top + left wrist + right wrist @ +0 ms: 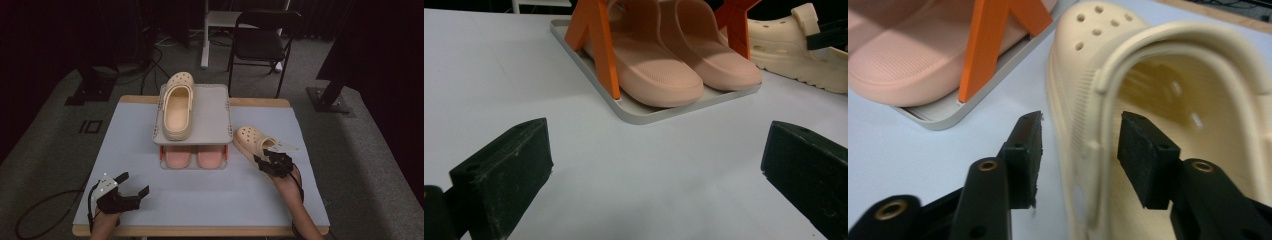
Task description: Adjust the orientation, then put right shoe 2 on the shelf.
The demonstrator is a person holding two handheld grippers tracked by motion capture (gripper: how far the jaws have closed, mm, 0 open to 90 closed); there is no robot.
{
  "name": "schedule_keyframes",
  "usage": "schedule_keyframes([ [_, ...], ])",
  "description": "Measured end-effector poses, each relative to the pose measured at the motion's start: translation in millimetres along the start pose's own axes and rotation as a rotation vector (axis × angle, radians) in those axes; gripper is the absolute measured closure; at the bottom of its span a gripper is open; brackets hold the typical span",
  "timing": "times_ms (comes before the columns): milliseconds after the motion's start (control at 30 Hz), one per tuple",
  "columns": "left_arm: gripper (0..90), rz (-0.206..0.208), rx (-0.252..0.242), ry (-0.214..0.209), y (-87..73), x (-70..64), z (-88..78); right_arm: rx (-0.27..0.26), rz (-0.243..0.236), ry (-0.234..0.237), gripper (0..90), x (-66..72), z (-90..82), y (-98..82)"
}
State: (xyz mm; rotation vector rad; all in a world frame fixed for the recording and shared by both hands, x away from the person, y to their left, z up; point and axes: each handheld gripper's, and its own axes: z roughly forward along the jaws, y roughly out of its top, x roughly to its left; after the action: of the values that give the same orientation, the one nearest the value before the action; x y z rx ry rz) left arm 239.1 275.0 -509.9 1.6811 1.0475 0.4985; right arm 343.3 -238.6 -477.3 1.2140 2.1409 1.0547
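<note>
The right gripper has its jaws parted, one on each side of the clog's wall, pads off it. The clog rests on the table. The left gripper is spread wide over bare table, grasping nothing.

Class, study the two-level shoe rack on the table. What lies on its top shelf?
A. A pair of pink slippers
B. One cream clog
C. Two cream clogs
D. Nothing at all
B: in the high view a single cream clog lies on the left part of the top shelf of the rack, the pink slippers sit on the lower level, and the second clog rests on the table by the right gripper.
</note>
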Motion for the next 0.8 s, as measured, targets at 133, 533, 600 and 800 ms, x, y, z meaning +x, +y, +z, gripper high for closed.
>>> schedule_keyframes([
  [133,0.1,-0.001,0.001,0.0,0.0,-0.2,-0.2,-0.038,0.036,0.009,45.4,-9.4,-14.3,0.4],
  [533,0.1,0.0,0.0,0.0,0.0,-0.5,0.7,-0.093,0.092,-0.023,42.9,-47.0,-36.9,-5.2],
  [600,0.1,0.003,0.001,0.0,0.3,-0.8,0.8,-0.092,0.102,-0.03,42.9,-52.2,-35.5,-5.9],
  [800,0.1,0.006,0.003,-0.001,0.0,-1.0,1.1,-0.07,0.124,-0.033,42.9,-64.3,-26.5,-6.9],
])
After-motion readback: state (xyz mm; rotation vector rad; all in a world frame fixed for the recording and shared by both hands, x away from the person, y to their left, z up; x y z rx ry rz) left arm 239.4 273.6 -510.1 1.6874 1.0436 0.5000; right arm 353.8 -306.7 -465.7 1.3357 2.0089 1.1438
